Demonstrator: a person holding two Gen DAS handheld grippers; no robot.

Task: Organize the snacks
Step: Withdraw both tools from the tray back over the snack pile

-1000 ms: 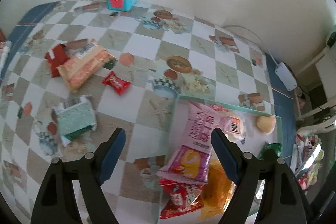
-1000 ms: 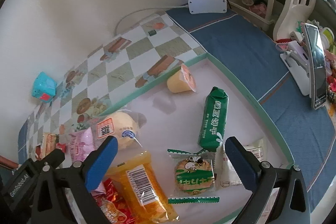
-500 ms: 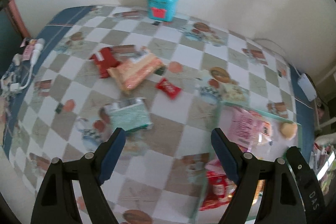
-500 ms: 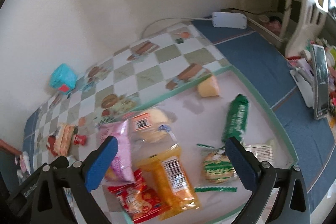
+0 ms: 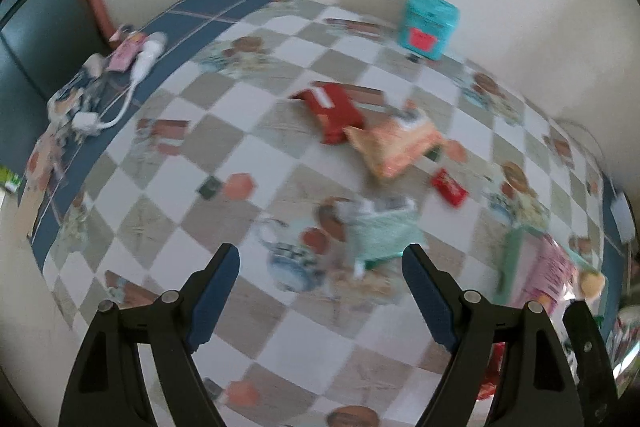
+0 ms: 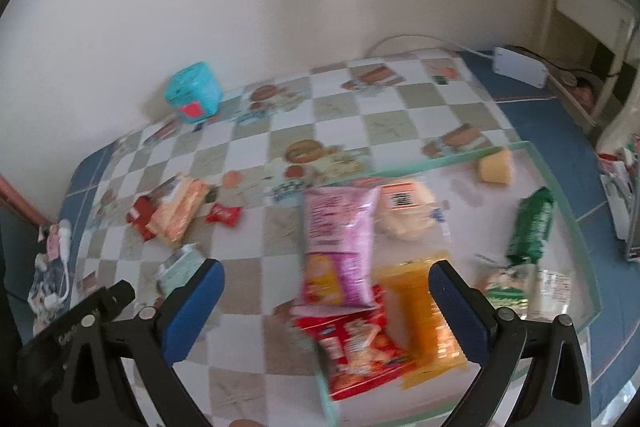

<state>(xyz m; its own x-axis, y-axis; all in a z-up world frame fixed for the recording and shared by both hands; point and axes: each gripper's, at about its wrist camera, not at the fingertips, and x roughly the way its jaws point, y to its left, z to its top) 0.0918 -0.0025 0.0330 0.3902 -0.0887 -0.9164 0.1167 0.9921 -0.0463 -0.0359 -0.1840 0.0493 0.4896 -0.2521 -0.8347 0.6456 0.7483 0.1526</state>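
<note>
A clear green-edged tray (image 6: 576, 227) holds several snacks: a pink bag (image 6: 340, 239), a red pack (image 6: 356, 351), an orange pack (image 6: 420, 311), a green bar (image 6: 532, 223). Loose on the checkered cloth lie a mint-green pack (image 5: 380, 233), a small red candy (image 5: 449, 187), an orange packet (image 5: 400, 145) and a red packet (image 5: 332, 109). My left gripper (image 5: 320, 291) is open and empty, above the cloth just short of the mint-green pack. My right gripper (image 6: 326, 307) is open and empty above the tray's left part.
A teal box (image 5: 428, 25) stands by the wall. A white cable and small items (image 5: 120, 87) lie on the blue cloth edge at the left. A white power adapter (image 6: 520, 65) sits at the back right. Clutter lies right of the tray.
Both grippers have swung left and pulled back. The left view now centres on the loose snacks instead of the tray. Both stay open and empty.
</note>
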